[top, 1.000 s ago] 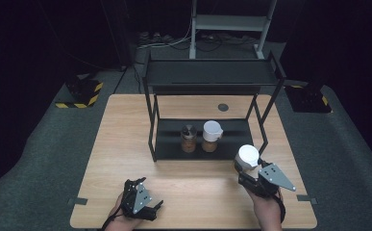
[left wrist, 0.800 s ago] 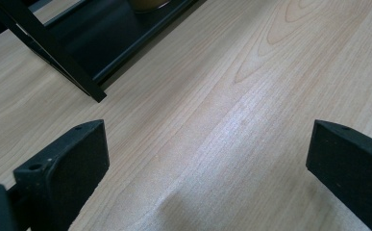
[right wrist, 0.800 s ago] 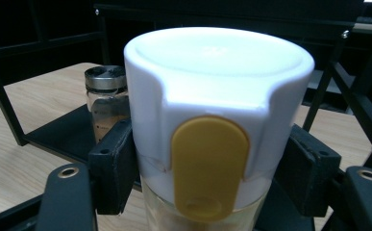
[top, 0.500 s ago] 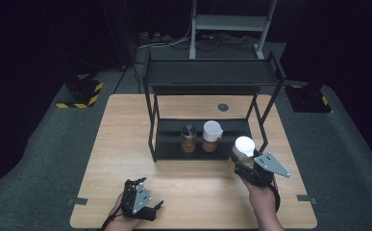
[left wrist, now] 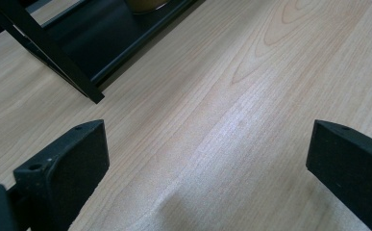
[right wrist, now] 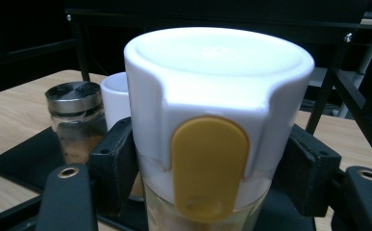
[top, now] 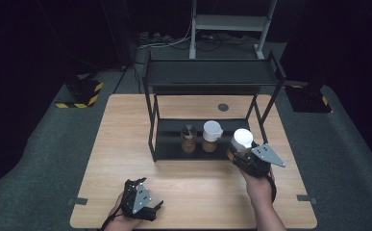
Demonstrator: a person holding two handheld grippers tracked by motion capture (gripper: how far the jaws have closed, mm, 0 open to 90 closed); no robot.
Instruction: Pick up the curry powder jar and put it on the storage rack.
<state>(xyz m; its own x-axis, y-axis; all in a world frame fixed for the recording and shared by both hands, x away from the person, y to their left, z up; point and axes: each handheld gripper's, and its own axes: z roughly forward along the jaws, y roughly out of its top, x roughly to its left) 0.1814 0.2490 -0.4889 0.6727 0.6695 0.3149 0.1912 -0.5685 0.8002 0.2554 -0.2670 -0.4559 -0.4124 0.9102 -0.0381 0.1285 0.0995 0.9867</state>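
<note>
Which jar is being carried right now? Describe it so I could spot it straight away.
Find the black rack on the wooden table; two jars stand on its bottom shelf. The carried jar sits just right of them, clamped in the right gripper. Its white cap bears a yellow tab, and the steel-lidded jar has none.

light: table (top: 126,144) lit, surroundings dark | glare: white lid (right wrist: 212,72) | focus: soft

No readable text, labels, brand names or numbers appear anywhere. The only sign-like marking is yellow and black hazard striping on a floor base (top: 80,93) at ten o'clock of the table (top: 126,125).
</note>
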